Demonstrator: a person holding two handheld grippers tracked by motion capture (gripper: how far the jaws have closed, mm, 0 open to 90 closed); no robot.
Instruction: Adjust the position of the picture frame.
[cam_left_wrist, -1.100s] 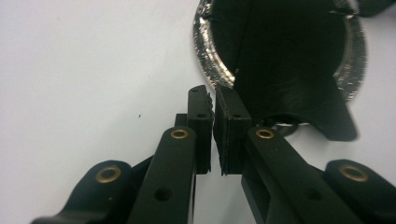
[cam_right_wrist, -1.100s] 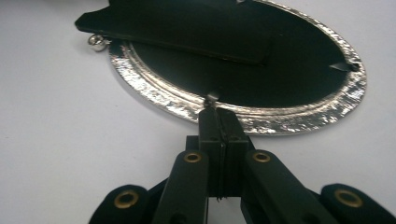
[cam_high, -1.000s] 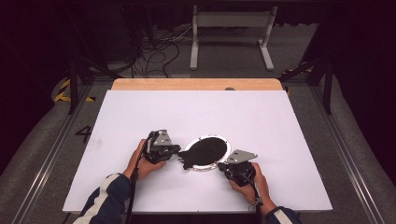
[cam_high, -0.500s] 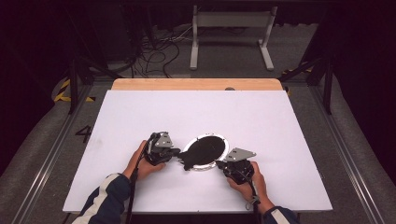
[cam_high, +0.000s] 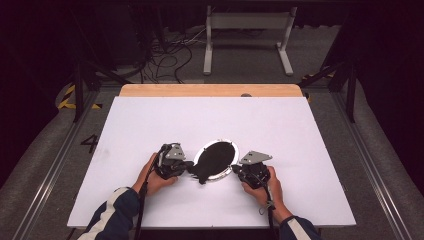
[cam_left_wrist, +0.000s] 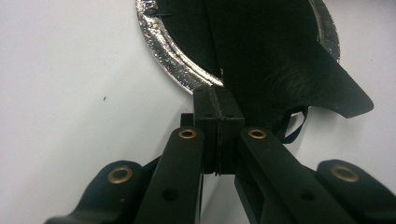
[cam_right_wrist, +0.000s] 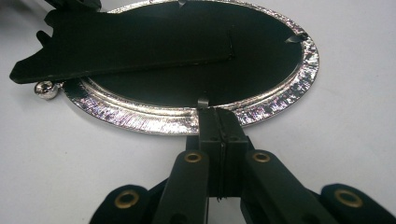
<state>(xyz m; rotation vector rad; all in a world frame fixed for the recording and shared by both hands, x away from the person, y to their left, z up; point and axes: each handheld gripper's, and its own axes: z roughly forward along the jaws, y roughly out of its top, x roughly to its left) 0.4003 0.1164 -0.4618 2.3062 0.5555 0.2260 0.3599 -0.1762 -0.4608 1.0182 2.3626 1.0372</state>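
Pinching the oval frame (cam_high: 216, 161) rim with both closed claws, left claw (cam_left_wrist: 218, 100) and right claw (cam_right_wrist: 219, 122); risking bending the thin foil edge or slipping off.

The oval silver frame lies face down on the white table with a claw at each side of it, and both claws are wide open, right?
Not quite: both claws are shut. The left gripper view shows the left claw with its jaws pressed together at the edge of the oval silver frame, and the right gripper view shows the right claw closed the same way. The rest holds.
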